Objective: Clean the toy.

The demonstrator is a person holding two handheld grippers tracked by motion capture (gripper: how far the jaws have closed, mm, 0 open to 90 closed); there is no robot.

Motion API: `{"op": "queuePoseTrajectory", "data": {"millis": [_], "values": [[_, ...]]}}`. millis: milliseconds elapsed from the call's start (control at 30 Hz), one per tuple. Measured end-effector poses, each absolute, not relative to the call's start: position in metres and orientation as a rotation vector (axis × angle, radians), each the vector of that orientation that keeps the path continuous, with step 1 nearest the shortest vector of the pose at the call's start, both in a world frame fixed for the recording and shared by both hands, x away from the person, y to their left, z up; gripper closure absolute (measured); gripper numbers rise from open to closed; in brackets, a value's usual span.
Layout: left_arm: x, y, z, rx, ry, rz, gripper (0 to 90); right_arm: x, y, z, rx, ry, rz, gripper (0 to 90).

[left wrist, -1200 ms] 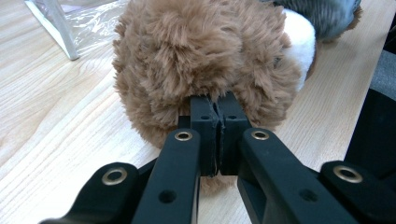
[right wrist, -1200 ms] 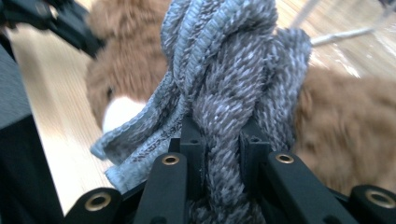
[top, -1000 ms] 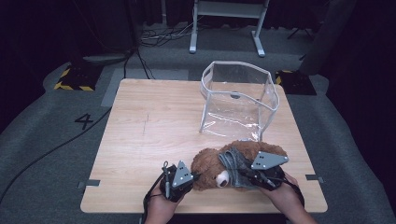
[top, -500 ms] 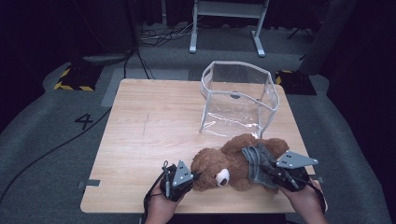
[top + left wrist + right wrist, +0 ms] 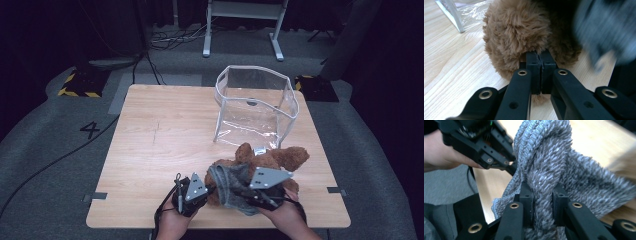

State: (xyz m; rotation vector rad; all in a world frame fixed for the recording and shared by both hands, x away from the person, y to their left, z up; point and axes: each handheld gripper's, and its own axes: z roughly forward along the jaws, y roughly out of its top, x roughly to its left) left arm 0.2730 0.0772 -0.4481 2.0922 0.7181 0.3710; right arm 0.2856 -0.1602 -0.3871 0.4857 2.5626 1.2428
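brown plush bear [image 5: 270,159] lies at the table's [image 5: 150,150] near edge before the clear bag [image 5: 255,107]; left gripper [image 5: 540,63] pressed together on fur, right gripper [image 5: 544,195] pinching its grey knit garment [image 5: 554,167]; judged light, soft, best held by bunched fabric.

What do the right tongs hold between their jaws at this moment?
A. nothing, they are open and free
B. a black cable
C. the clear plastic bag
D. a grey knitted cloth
D: in the right gripper view the right tongs have their jaws pressed on a fold of the grey knitted cloth, near the brown teddy bear.
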Motion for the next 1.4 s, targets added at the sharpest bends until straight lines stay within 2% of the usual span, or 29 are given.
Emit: {"op": "queuePoseTrajectory", "data": {"millis": [100, 200, 667, 900, 1067, 1133, 1400], "values": [[0.273, 0.077, -0.448, 2.095, 0.723, 0.378, 88.4, 0.29, -0.144, -0.401, 0.472, 2.611, 1.201, 75.6], [0.272, 0.078, -0.448, 2.088, 0.723, 0.377, 88.6, 0.29, -0.146, -0.405, 0.48, 2.607, 1.185, 75.9], [0.275, 0.076, -0.448, 2.085, 0.728, 0.381, 88.9, 0.282, -0.211, -0.42, 0.624, 2.611, 1.034, 76.2], [0.276, 0.077, -0.448, 2.082, 0.735, 0.383, 88.9, 0.278, -0.215, -0.405, 0.571, 2.53, 1.111, 75.9], [0.276, 0.079, -0.448, 2.082, 0.738, 0.37, 89.0, 0.294, -0.223, -0.424, 0.655, 2.518, 0.999, 76.1], [0.276, 0.079, -0.448, 2.083, 0.737, 0.378, 89.0, 0.294, -0.239, -0.43, 0.707, 2.501, 1.016, 76.3], [0.278, 0.079, -0.447, 2.081, 0.746, 0.382, 89.0, 0.293, -0.275, -0.435, 0.85, 2.448, 0.971, 76.2]]}}
